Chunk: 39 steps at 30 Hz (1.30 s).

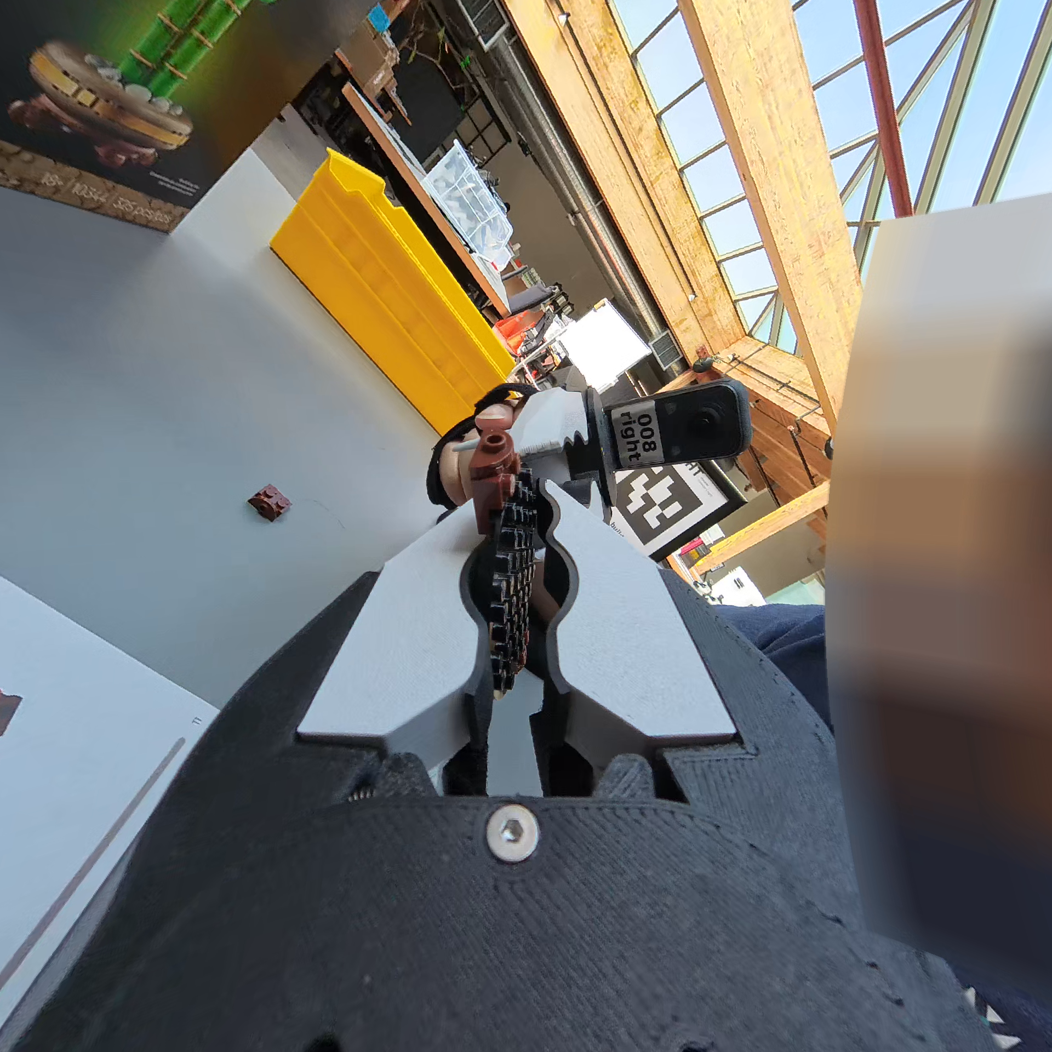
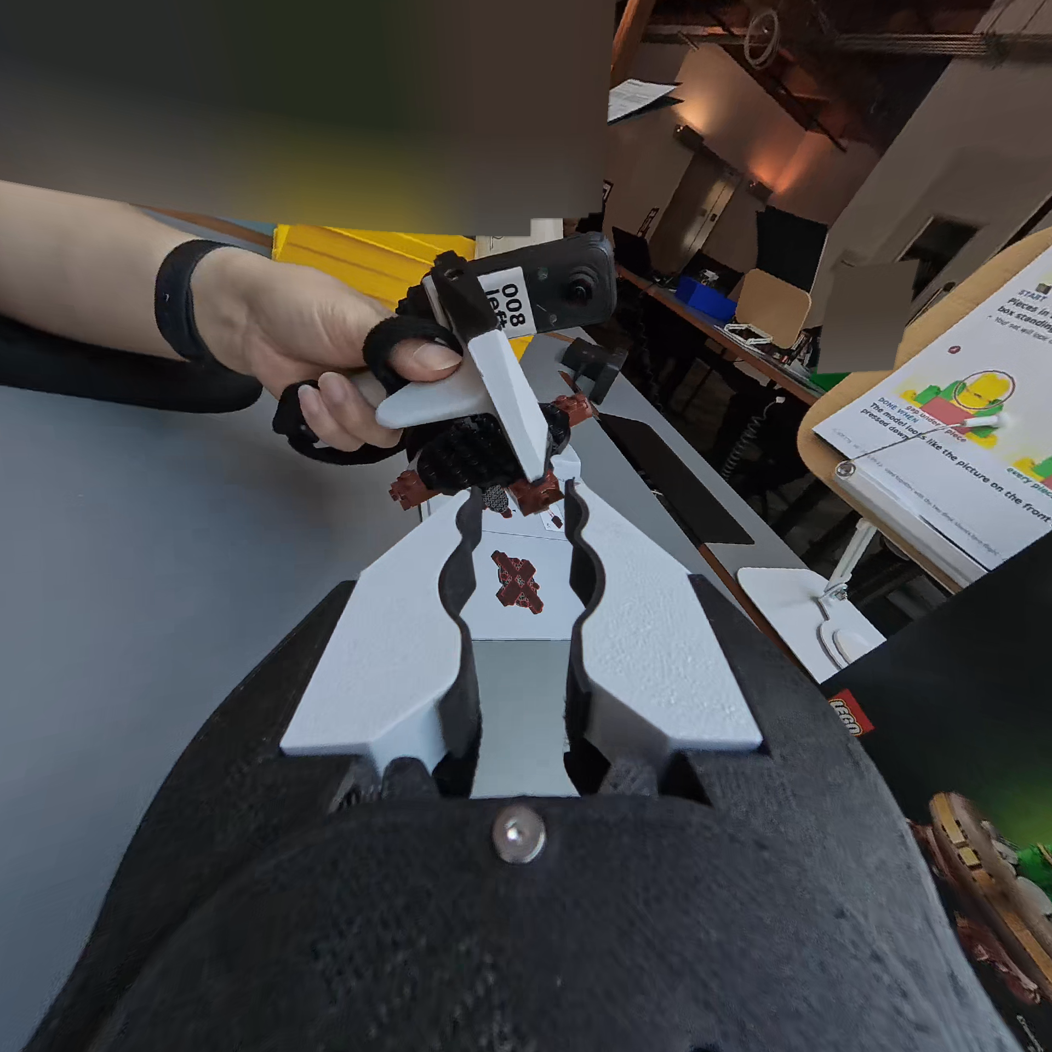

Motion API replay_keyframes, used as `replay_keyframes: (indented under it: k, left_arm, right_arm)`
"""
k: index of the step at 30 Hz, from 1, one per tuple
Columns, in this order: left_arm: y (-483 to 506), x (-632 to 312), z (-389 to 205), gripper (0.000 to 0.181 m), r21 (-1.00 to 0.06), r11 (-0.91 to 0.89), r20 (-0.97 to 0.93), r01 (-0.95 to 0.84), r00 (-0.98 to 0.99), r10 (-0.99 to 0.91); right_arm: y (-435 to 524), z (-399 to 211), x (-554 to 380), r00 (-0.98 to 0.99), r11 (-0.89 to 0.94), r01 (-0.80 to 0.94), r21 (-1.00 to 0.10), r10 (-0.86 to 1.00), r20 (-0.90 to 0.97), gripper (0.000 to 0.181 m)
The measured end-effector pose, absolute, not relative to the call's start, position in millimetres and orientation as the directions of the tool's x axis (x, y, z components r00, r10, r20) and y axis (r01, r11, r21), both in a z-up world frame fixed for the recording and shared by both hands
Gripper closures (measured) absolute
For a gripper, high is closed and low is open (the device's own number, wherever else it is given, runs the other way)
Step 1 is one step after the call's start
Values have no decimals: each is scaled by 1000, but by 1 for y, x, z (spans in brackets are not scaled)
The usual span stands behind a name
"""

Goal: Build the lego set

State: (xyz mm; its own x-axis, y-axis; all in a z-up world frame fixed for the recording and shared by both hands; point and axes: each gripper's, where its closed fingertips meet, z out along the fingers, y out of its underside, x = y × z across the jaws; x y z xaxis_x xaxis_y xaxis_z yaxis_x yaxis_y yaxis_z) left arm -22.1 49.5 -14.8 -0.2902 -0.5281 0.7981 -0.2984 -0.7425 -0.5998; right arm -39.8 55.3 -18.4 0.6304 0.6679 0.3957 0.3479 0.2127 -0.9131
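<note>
Beyond the lifted assembly stands a yellow bin (image 1: pixel 393 296), its contents hidden. The left gripper (image 1: pixel 512 512) clamps the round black studded plate (image 1: pixel 515 592) edge-on, reddish-brown bricks (image 1: pixel 492 472) attached at its rim. The right gripper (image 2: pixel 518 495) is spread, empty, just beside the plate. A loose brown brick (image 1: pixel 269 502) lies on the table left of the plate.

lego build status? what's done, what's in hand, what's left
Done: the black round plate already carries reddish-brown arms. In hand: the left gripper is shut on that plate; the right gripper is open and empty just in front of it. Left: one loose brown piece on the table at least.
</note>
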Motion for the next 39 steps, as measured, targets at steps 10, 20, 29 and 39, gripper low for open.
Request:
replay_keyframes:
  k: [10, 20, 29, 39]
  left_arm:
    - [37, -24, -29, 174, -550, -717, 835, -428, -267, -481]
    - [39, -24, -27, 174, -574, -705, 818, -417, -261, -512]
    - [27, -26, -32, 174, -514, -702, 857, -493, -262, -443]
    - [38, -26, -26, 173, -530, -729, 848, -433, -264, -459]
  right_arm:
    - [51, -31, -42, 574, 181, 385, -905, 721, 389, 164]
    - [51, -29, -43, 592, 170, 376, -911, 712, 377, 164]
    - [39, -34, -43, 515, 180, 408, -895, 764, 388, 166]
    - [50, -27, -44, 594, 142, 380, -914, 720, 358, 166]
